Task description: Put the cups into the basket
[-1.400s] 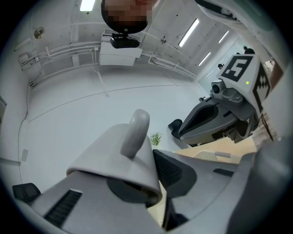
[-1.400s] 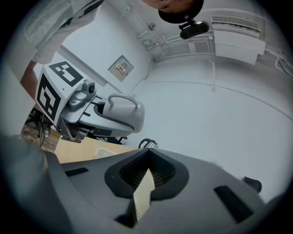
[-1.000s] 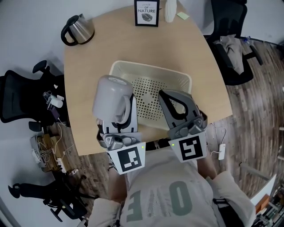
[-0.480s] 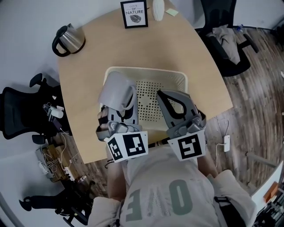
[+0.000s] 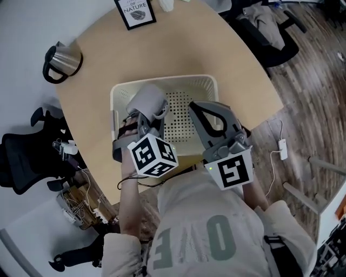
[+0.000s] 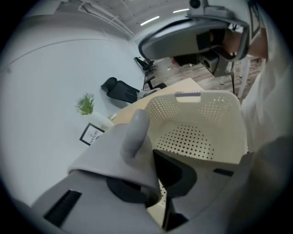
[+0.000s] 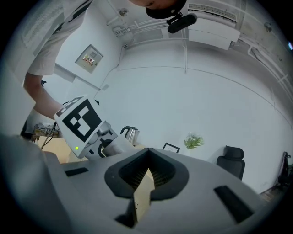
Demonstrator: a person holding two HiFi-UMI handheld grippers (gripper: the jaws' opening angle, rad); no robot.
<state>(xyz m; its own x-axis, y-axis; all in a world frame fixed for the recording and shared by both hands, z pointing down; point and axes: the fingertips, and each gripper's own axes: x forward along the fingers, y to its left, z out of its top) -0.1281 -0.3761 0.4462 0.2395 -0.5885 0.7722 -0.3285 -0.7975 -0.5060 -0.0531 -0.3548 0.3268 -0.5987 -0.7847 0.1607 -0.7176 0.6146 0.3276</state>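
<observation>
A grey cup with a handle lies tilted over the left part of the cream perforated basket, its mouth turned towards me. My left gripper is shut on the cup's rim; the left gripper view shows the cup between the jaws and the basket just beyond. Whether the cup touches the basket floor is hidden. My right gripper hangs over the basket's right front part, shut with nothing in it. Through the right gripper jaws only a sliver of the basket wall shows.
The basket stands on a round wooden table. A steel kettle sits at the table's far left and a framed print at the far edge. Black office chairs stand at the left and at the upper right.
My left gripper has lowered and tipped the grey cup down into the basket's left side, its marker cube turning up. The right gripper has hardly moved.
</observation>
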